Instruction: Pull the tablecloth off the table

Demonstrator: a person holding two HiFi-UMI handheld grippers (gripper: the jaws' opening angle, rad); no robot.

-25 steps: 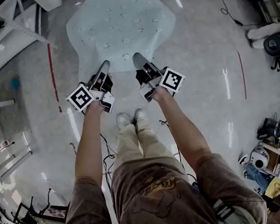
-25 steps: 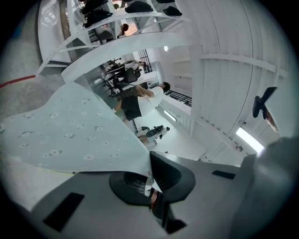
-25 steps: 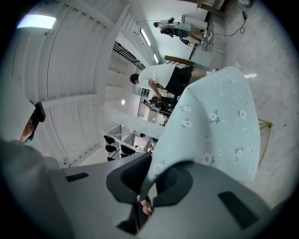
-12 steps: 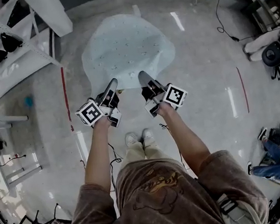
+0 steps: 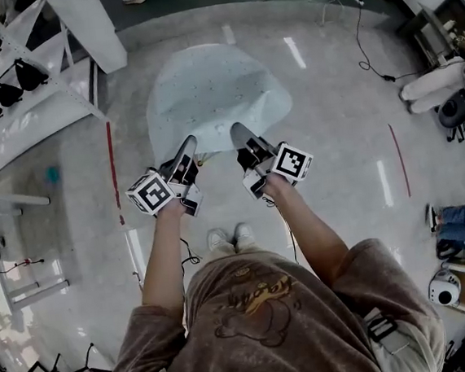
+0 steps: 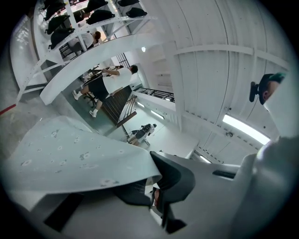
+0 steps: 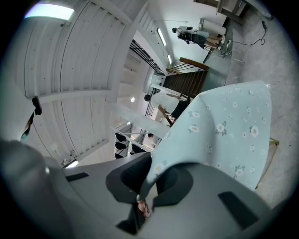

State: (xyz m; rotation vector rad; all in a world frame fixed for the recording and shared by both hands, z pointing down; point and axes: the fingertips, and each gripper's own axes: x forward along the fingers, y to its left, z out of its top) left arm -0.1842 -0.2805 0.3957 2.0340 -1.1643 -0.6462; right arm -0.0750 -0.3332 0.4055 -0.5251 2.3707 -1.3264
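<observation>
The light blue flowered tablecloth hangs draped over a table that it hides almost fully. My left gripper is shut on the cloth's near edge at its left corner, and my right gripper is shut on the same edge a little to the right. In the left gripper view the tablecloth runs from the left into the closed left gripper. In the right gripper view the tablecloth hangs to the right with a fold pinched in the right gripper. A thin wooden table part shows under the cloth's hem.
White racks with dark items and a white pillar stand at the left. A red floor line runs beside the cloth. Cables and clutter lie at the right. The person's shoes are just behind the grippers.
The person has backed away and both grippers have come back with the cloth's near edge still pinched. The cloth now looks narrower and more drawn toward me.
</observation>
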